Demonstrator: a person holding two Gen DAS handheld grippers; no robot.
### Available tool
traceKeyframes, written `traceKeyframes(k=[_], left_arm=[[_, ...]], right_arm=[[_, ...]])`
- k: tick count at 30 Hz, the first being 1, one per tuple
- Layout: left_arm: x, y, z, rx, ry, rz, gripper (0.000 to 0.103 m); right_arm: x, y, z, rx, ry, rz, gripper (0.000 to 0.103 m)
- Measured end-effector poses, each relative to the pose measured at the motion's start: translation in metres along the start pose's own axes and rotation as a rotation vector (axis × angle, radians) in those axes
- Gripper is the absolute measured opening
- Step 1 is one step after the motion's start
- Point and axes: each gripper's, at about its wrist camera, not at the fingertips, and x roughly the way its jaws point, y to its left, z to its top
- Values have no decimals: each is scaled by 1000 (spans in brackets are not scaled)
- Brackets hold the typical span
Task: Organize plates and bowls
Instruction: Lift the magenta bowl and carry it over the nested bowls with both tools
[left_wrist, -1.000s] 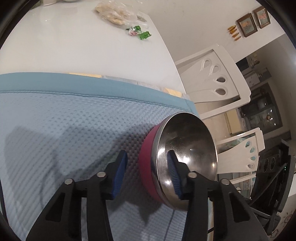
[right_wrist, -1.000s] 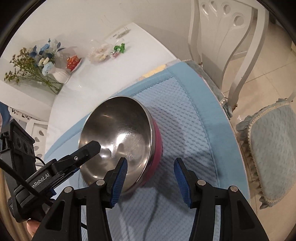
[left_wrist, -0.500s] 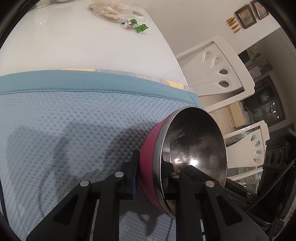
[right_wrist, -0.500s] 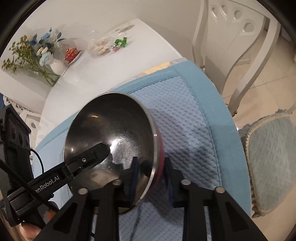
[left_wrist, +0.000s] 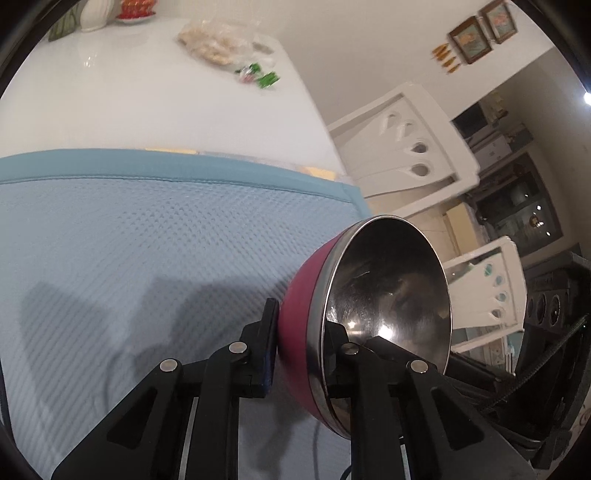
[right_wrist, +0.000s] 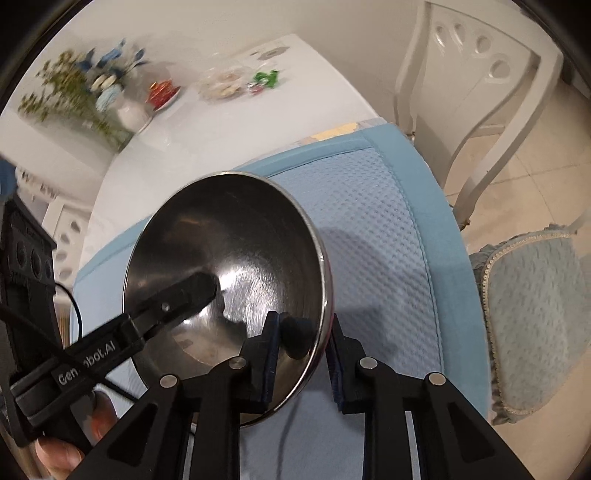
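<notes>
Both grippers grasp 1 bowl (left_wrist: 373, 317) — steel inside, magenta outside — by its rim. In the left wrist view the bowl sits at lower right of the frame, tipped on edge with its opening facing right. The left gripper (left_wrist: 301, 345) has its jaws clenched on the wall, 1 finger on the magenta outside and 1 inside the steel hollow.

In the right wrist view the bowl (right_wrist: 229, 266) fills the centre of the frame, its opening turned toward the camera. The right gripper (right_wrist: 301, 345) has its jaws clamped across the rim at lower centre, the blue pads pressed on either side. The left gripper's finger reaches into the hollow from the lower left.

Behind the bowl lies a blue textured mat (right_wrist: 373, 229) on the white worktop (right_wrist: 192, 122). At upper left of that view stand blurred flowers (right_wrist: 77, 88) and a red dish (right_wrist: 162, 92) — a snack bag (right_wrist: 221, 81) lies nearby. A white chair (right_wrist: 476, 74) stands at upper right.
</notes>
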Motion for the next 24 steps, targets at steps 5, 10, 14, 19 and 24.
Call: traceKeyframes(k=[5,10,14,19,24], left_arm=[[-40,-19,-23,51,-20,-2,13],[-80,-40,-46,103,-40,11,14],[-112,-51,-68,128,-77,28,14],[-139,-62,-93,152,-113,75,14],[-157,-69,-114,182,-120,85,14]], right_arm=[[-48,21,-28,-70,-28,-8,23],[-83,39,-57,-125,-19,-19,24],[-114,50,-82,-152,-34,3,24],[-135,62,-106,-165,-18,44,24],[-151,69,-123,-192,-26,56,24]])
